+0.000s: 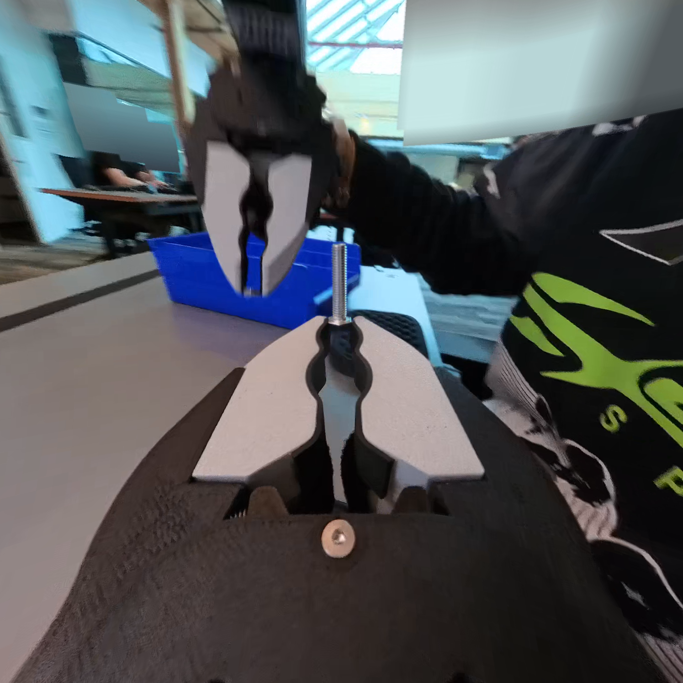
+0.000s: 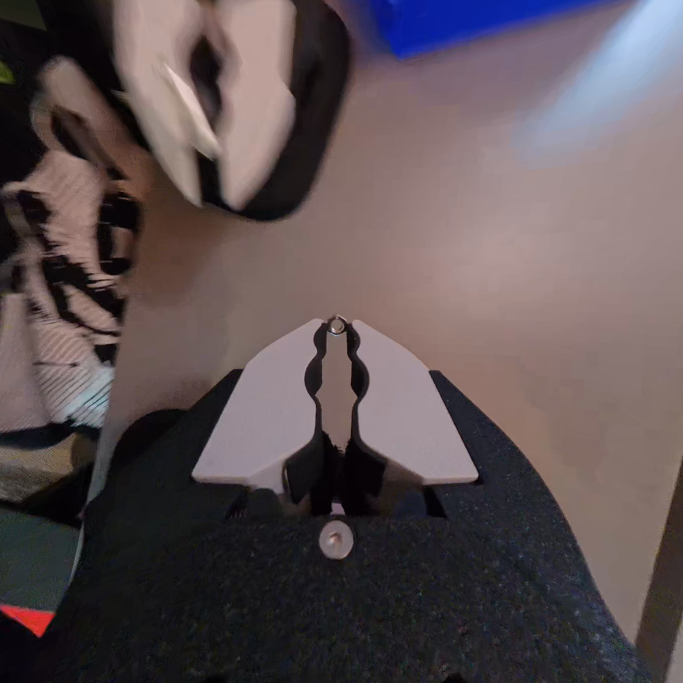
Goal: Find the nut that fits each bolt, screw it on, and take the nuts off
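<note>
**Bolt held upright, nut coming to meet it**

Clamping a silver bolt (image 1: 338, 282) by its head, the left gripper (image 1: 339, 322) is pressing both tips against the hex so the threaded shank is standing straight up and bare, which looks like a way of offering the free end for threading. The right gripper (image 2: 336, 326) is pinching a small silver nut (image 2: 336, 326) at the very ends of its fingers, hole facing the camera, probably so the bore stays clear for the shank. In the left wrist view that gripper is hanging blurred just left of the bolt, in front of a blue bin (image 1: 207, 273) sitting on the grey table (image 1: 92, 351). No nut is sitting on the bolt yet.
</note>
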Demonstrator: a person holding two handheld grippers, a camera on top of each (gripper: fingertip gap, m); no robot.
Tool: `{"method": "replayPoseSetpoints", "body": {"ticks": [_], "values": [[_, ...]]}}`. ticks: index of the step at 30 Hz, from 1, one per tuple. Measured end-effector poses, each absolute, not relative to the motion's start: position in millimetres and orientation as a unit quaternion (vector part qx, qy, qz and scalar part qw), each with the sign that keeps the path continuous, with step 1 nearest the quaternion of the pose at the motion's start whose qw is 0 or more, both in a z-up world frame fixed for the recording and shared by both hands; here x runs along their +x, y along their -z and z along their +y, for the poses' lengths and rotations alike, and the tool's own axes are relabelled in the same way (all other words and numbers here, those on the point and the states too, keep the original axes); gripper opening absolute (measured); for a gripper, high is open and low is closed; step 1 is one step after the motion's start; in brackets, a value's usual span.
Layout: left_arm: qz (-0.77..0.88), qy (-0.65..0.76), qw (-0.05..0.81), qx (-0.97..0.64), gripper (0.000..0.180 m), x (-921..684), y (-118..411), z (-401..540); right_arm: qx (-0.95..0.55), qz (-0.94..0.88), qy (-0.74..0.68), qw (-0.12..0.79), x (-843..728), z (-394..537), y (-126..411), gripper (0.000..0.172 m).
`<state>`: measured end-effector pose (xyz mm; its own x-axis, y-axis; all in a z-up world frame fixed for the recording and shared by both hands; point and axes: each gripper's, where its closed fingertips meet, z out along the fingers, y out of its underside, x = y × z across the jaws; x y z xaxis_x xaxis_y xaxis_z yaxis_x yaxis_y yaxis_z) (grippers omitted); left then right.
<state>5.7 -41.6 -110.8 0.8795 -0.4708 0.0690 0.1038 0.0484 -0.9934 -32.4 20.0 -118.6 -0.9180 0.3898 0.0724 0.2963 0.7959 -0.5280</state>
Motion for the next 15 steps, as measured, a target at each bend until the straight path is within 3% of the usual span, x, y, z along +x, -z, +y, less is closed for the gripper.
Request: {"method": "replayPoseSetpoints", "body": {"ticks": [6, 15], "values": [[0.215, 0.261, 0.655, -0.676, 0.01, 38, 125, -42, 0.026, -0.952, -0.295, 0.075, 17, -40, 59, 0.01], [0.24, 0.3, 0.616, -0.687, 0.01, 50, 134, -45, 0.14, -0.966, -0.214, 0.034, 29, -56, 86, 0.01]]}}
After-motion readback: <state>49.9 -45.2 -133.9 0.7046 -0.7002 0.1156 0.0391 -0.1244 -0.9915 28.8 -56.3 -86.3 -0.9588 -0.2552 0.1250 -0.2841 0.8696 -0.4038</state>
